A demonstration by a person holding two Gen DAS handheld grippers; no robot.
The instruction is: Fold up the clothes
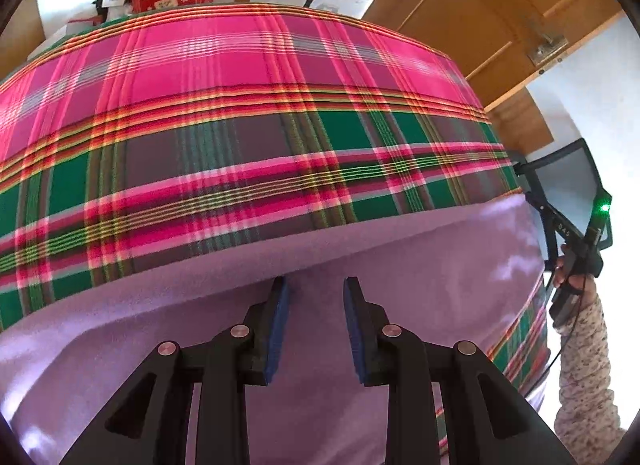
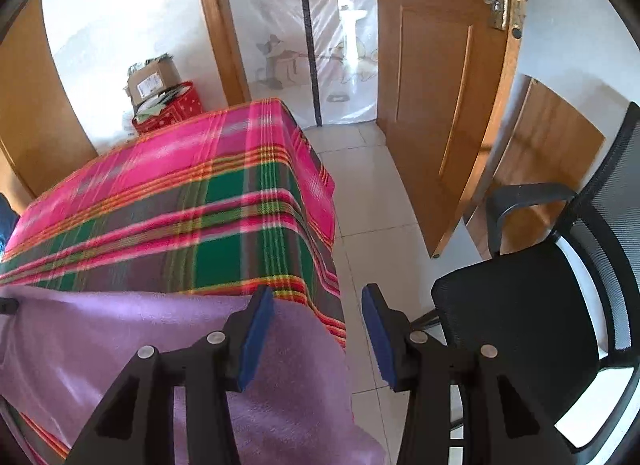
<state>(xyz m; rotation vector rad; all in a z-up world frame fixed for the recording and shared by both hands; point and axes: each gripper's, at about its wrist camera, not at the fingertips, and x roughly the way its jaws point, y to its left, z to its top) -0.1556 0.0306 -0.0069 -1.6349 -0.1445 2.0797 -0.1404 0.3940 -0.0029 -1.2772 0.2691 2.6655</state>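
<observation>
A purple cloth (image 1: 360,249) lies along the near edge of a table covered by a pink and green plaid blanket (image 1: 240,105). My left gripper (image 1: 316,285) hovers just above the cloth's far hem, its blue pads apart with only flat cloth showing between them. In the right wrist view the purple cloth (image 2: 120,337) drapes over the table's near right corner. My right gripper (image 2: 316,295) is open there, its left finger over the cloth's right edge and its right finger over the floor. A hand in a speckled sleeve (image 1: 584,365) holds that gripper at the table's right side.
A black mesh office chair (image 2: 520,325) stands close on the right. Beyond it a wooden door (image 2: 440,105) hangs ajar over a pale tiled floor (image 2: 372,205). A red bag (image 2: 172,113) and a cardboard box sit behind the table's far end.
</observation>
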